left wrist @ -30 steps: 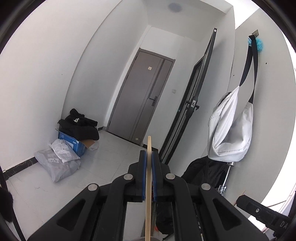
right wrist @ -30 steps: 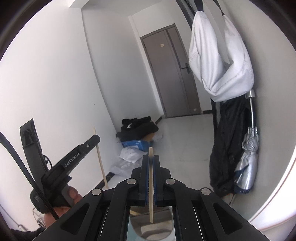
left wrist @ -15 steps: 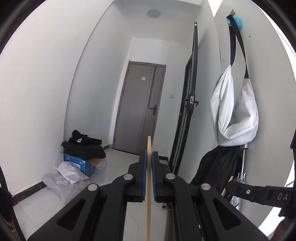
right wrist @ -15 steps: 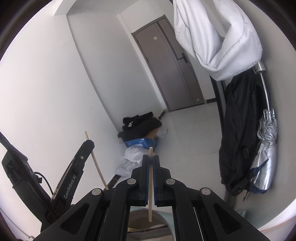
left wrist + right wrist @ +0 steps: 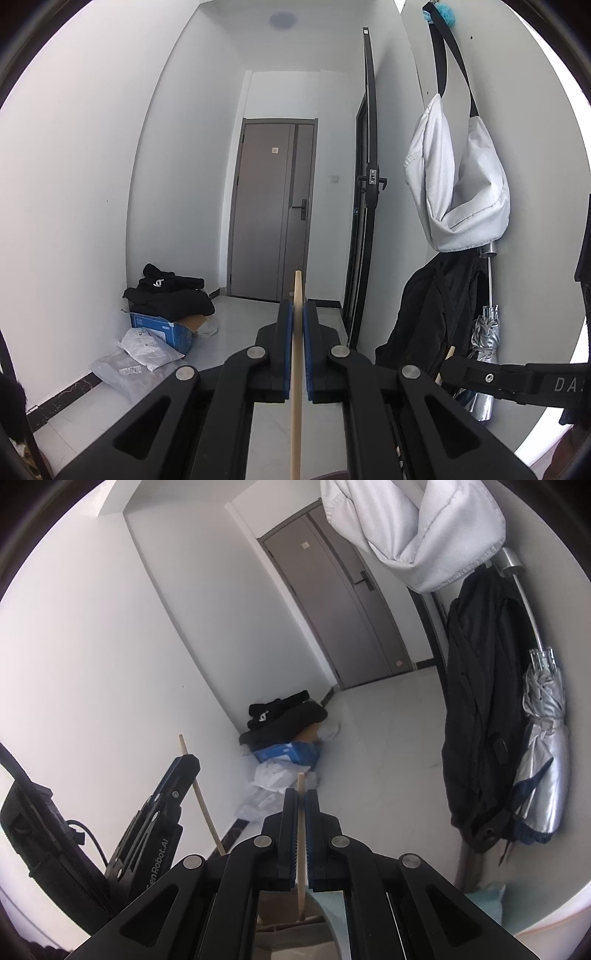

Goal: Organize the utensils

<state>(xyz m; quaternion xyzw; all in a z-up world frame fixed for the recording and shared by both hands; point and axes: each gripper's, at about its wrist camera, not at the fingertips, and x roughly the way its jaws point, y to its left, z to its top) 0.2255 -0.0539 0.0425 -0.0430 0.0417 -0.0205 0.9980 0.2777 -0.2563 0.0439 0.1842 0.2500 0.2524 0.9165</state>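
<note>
My left gripper (image 5: 296, 308) is shut on a pale wooden chopstick (image 5: 296, 406) that stands upright between its blue pads. My right gripper (image 5: 301, 797) is shut on a second wooden chopstick (image 5: 301, 849), also upright. In the right wrist view the left gripper (image 5: 184, 766) shows at the lower left with its chopstick (image 5: 201, 797) tilted. In the left wrist view the right gripper's body (image 5: 517, 380) shows at the lower right. A round grey container rim (image 5: 328, 923) sits just below the right gripper.
Both cameras look down a white hallway to a grey door (image 5: 273, 210). A grey bag (image 5: 458, 192), black jacket (image 5: 436, 314) and silver umbrella (image 5: 543, 775) hang on the right wall. A blue box with black clothes (image 5: 166, 306) and plastic bags lies on the floor at left.
Both grippers have tilted upward, each still holding its chopstick. The left gripper has come closer to the right one in the right wrist view.
</note>
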